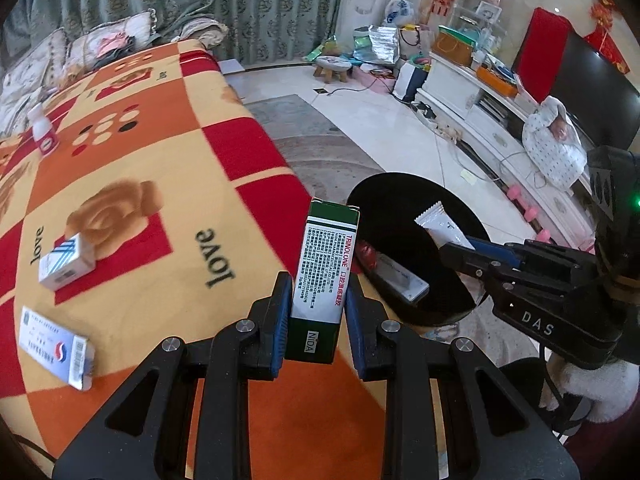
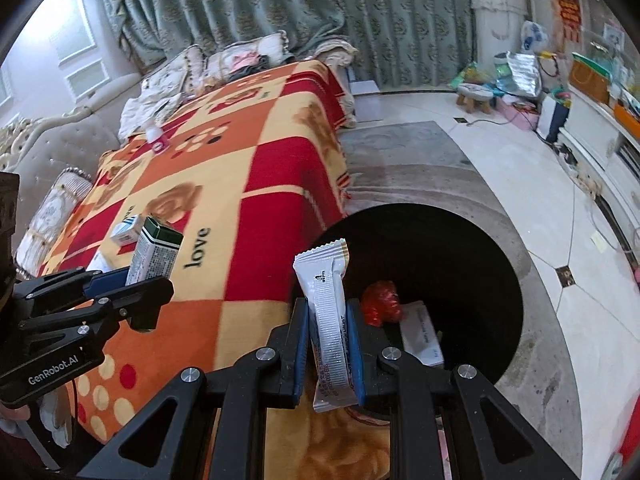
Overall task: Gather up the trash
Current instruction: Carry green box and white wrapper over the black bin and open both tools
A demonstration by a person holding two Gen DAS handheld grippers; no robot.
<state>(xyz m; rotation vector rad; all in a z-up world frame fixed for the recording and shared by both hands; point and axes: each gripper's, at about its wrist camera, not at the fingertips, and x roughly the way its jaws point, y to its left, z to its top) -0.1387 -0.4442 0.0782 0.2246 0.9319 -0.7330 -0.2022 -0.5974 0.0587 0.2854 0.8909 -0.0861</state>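
My left gripper (image 1: 318, 292) is shut on a green and white medicine box (image 1: 324, 264), held upright over the blanket's edge next to the black bin (image 1: 404, 196). It also shows in the right wrist view (image 2: 154, 256). My right gripper (image 2: 328, 320) is shut on a white sachet (image 2: 328, 312), held at the bin's (image 2: 460, 240) near rim; the sachet shows in the left wrist view (image 1: 440, 228) too. In the bin lie a red wrapper (image 2: 380, 302) and a white box (image 2: 422, 336).
A red, orange and cream blanket (image 1: 160, 184) covers the table. On it lie two white and blue boxes (image 1: 66, 264) (image 1: 56, 348) and a small white bottle (image 1: 42, 130). A sofa with cushions (image 2: 52, 152) stands behind. A white TV cabinet (image 1: 500, 120) lines the right.
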